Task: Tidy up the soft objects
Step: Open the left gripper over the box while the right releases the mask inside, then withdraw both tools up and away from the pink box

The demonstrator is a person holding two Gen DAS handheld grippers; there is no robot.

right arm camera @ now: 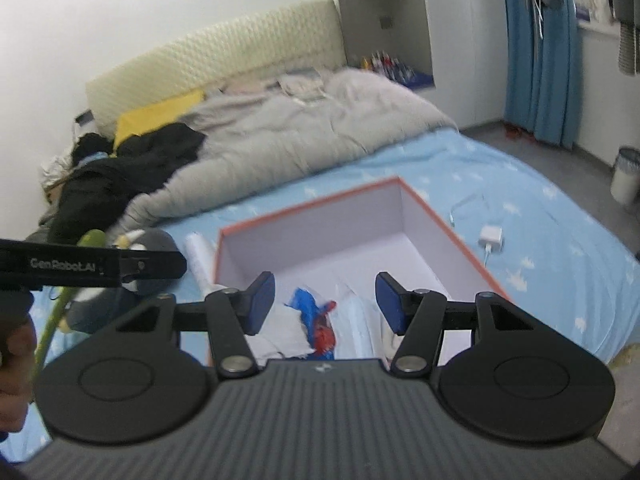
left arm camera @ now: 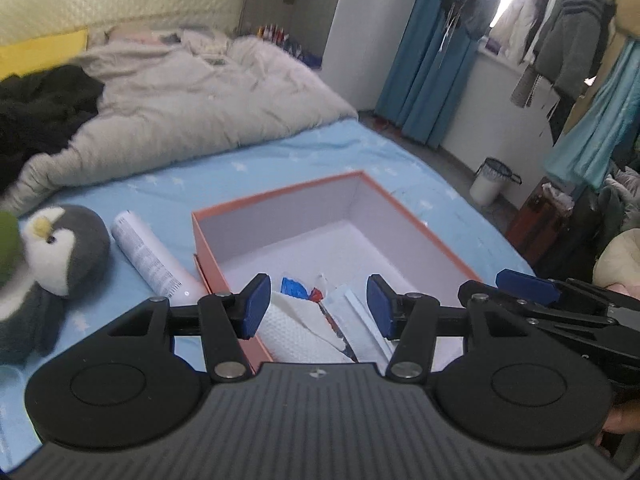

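Observation:
An orange box with a white inside (left arm camera: 276, 200) (right arm camera: 456, 232) lies open on the blue bed sheet. In its near end lie a white cloth (left arm camera: 296, 332) (right arm camera: 280, 336), a blue and red packet (left arm camera: 296, 286) (right arm camera: 316, 316) and pale flat packs (left arm camera: 360, 320). A grey and white penguin plush (left arm camera: 60, 248) (right arm camera: 152, 240) lies left of the box beside a white tube (left arm camera: 148, 256) (right arm camera: 198, 252). My left gripper (left arm camera: 318, 306) is open and empty over the box's near end. My right gripper (right arm camera: 324, 302) is open and empty above the same spot. A green soft thing (right arm camera: 72, 280) shows at the left.
A grey duvet (left arm camera: 180, 108) and black clothes (left arm camera: 36, 108) cover the far half of the bed. A white charger with cable (right arm camera: 490, 236) lies right of the box. A white bin (left arm camera: 490, 182) and hanging clothes (left arm camera: 568, 40) stand beyond the bed's right edge.

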